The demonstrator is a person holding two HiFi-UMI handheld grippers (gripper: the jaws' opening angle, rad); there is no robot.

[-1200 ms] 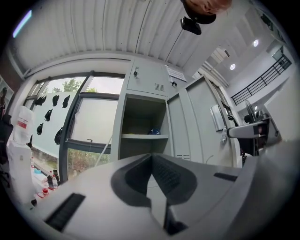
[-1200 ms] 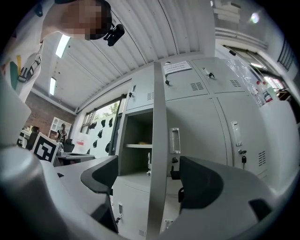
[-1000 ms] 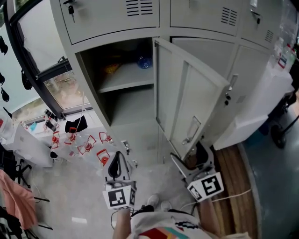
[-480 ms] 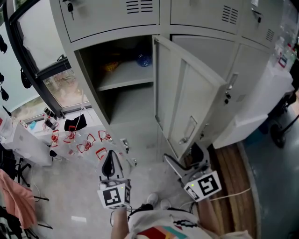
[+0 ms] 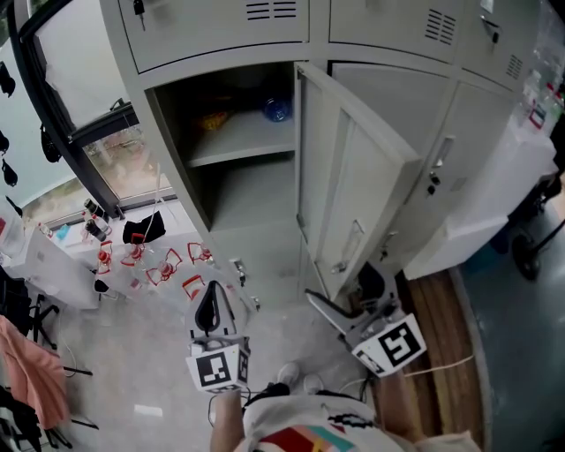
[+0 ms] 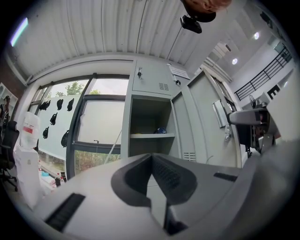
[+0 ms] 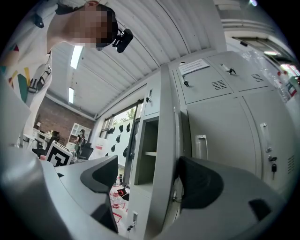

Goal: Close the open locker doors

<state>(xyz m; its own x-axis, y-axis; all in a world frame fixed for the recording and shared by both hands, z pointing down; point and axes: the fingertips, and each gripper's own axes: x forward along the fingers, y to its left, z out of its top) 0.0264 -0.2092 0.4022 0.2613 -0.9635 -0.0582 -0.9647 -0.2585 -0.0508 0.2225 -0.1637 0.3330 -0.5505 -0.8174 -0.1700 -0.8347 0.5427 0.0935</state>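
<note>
The grey locker [image 5: 181, 168] has one tall door [image 5: 353, 177] swung out towards me, baring a shelf [image 5: 243, 141] with a blue object [image 5: 276, 109] on it. My right gripper [image 5: 346, 293] is open at the door's lower free corner. In the right gripper view the door's edge [image 7: 165, 159] stands between the spread jaws of my right gripper [image 7: 150, 180], and neither pad visibly presses it. My left gripper [image 5: 210, 311] hangs shut and empty over the floor in front of the open compartment. In the left gripper view my left gripper [image 6: 151, 164] points at the open locker [image 6: 150, 122].
Closed locker doors [image 5: 221, 26] lie above and to the right. Red-and-white items [image 5: 159, 265] litter the floor at the left beside a window frame [image 5: 79, 132]. A white cabinet [image 5: 494, 203] and a wooden strip [image 5: 441, 327] lie to the right. A pink cloth [image 5: 31, 371] hangs at the far left.
The door's free edge has swung slightly leftwards, towards the locker, with my right gripper staying at its lower corner. My left gripper drifted a little and remains shut.
</note>
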